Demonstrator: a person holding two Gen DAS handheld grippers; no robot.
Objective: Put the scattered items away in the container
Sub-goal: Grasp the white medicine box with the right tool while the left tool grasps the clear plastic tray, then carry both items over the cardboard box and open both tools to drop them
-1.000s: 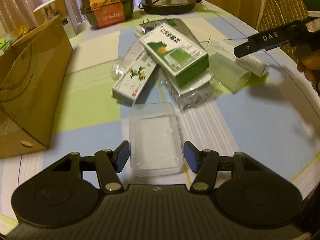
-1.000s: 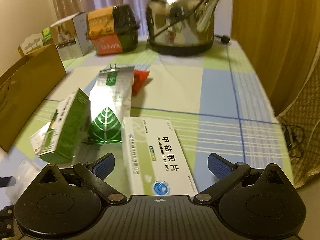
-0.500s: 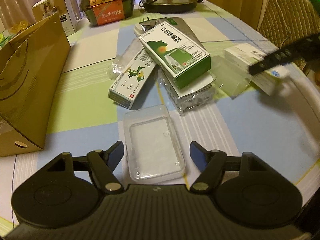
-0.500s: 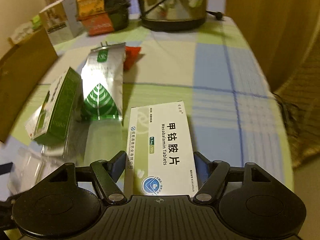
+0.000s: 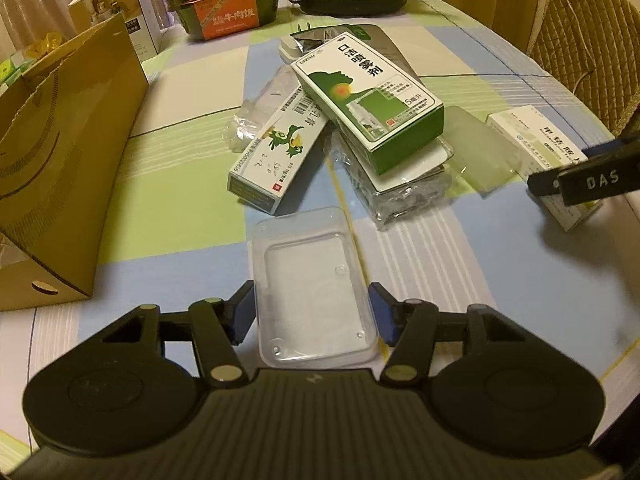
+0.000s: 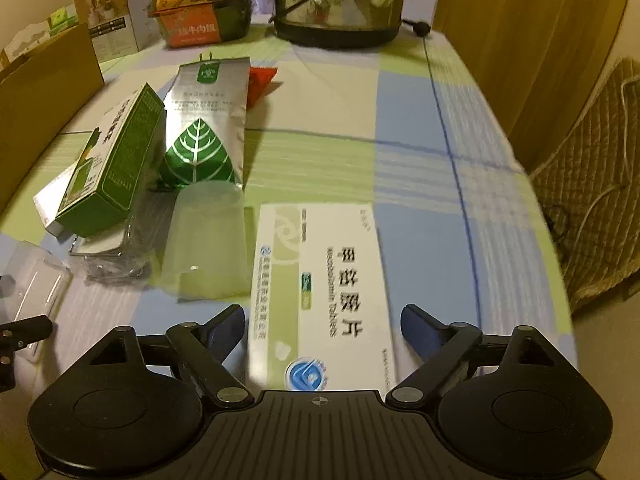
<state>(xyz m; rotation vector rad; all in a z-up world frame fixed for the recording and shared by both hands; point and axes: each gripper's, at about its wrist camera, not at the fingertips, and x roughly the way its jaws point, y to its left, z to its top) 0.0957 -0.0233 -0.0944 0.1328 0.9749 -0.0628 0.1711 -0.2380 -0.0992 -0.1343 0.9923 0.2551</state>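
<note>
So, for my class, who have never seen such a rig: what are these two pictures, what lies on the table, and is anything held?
A person holds two hand grippers, each with a camera looking along its fingers. One picture is from the left gripper, open around a clear plastic tray. The other is from the right gripper, open around a white pill box. Neither is gripped yet. Also on the checked tablecloth: a green spray box, a silver leaf pouch, and a kettle behind.
</note>
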